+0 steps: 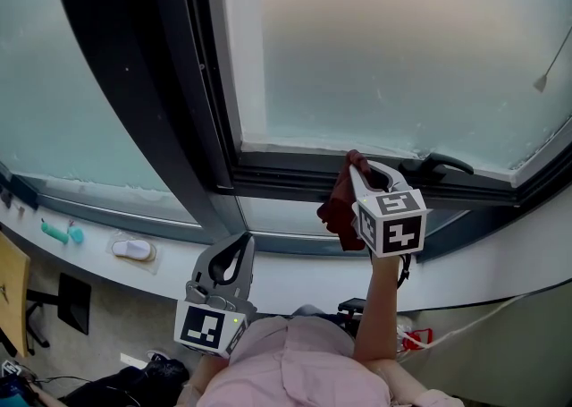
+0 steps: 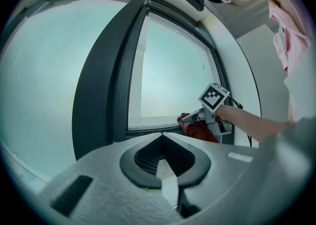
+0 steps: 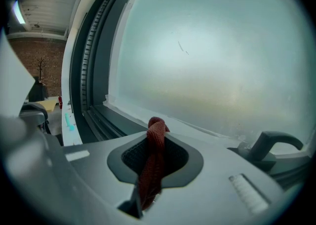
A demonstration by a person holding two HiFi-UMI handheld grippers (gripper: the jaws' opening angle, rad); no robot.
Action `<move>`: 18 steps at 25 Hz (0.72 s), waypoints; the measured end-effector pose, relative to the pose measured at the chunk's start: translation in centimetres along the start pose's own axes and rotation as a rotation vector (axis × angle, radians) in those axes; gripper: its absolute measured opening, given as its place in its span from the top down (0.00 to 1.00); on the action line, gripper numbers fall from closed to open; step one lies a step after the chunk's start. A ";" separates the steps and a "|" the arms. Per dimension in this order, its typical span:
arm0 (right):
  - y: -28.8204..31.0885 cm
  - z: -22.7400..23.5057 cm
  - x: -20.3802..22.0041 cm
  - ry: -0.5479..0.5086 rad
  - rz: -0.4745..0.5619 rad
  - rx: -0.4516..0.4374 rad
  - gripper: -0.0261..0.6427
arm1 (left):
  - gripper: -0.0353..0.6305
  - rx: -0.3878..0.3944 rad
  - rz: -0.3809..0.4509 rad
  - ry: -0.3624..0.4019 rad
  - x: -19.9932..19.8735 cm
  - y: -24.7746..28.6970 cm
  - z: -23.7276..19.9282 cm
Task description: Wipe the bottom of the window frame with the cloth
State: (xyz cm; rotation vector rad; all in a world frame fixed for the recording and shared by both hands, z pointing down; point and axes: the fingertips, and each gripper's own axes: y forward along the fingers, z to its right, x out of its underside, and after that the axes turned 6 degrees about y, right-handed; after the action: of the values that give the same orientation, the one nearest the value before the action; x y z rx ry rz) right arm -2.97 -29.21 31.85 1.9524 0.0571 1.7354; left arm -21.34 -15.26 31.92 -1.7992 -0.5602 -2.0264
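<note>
The frosted pane (image 1: pixel 393 38) fills most of the head view, and the dark window frame (image 1: pixel 286 168) runs along its lower edge. Below the frame lies the white sill (image 1: pixel 295 273). The person's right forearm (image 1: pixel 382 307) reaches straight up from the pink sleeve, lifting the right gripper (image 1: pixel 356 166) so that its tips sit at the frame's bottom rail, left of the window handle (image 1: pixel 440 162). Its jaws are clamped on the dark red cloth (image 1: pixel 338 207). A fold pokes out past the tips against the rail and the rest hangs down on the gripper's left side. The left gripper (image 1: pixel 247 240) is held low and close to the body, tips pointing up toward the sill's near edge, jaws closed together with nothing between them. At the sill's far left end lie a teal object (image 1: pixel 55 233) and a small white object (image 1: pixel 134 249).
</note>
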 end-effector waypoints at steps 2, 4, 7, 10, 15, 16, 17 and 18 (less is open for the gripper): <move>-0.1 0.2 0.0 0.004 0.001 0.001 0.89 | 0.95 0.003 0.001 -0.001 0.0 0.2 0.1; -0.2 0.4 0.1 0.008 0.002 0.004 0.89 | 0.95 0.006 0.001 -0.001 0.0 0.3 0.2; -0.4 0.9 0.2 0.012 0.000 0.015 0.89 | 0.95 0.009 -0.001 -0.001 0.0 0.4 0.2; -0.6 1.6 0.4 0.016 -0.003 0.030 0.89 | 0.95 0.010 -0.003 -0.002 0.1 0.6 0.3; -1.2 3.1 0.8 0.039 0.003 0.051 0.89 | 0.95 0.017 -0.006 -0.004 0.2 0.9 0.6; -1.3 3.4 0.8 0.043 0.004 0.059 0.89 | 0.95 0.019 -0.007 -0.005 0.2 0.9 0.7; -1.5 3.8 0.9 0.047 0.005 0.066 0.89 | 0.95 0.021 -0.007 -0.005 0.2 0.9 0.7; -1.6 4.1 1.0 0.052 0.005 0.072 0.89 | 0.95 0.021 -0.008 -0.005 0.2 0.9 0.8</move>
State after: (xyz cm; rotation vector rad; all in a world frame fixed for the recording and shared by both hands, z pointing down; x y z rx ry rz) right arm 1.58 -28.91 31.92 1.9597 0.1353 1.8111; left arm -20.26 -15.64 32.24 -1.7928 -0.5889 -2.0140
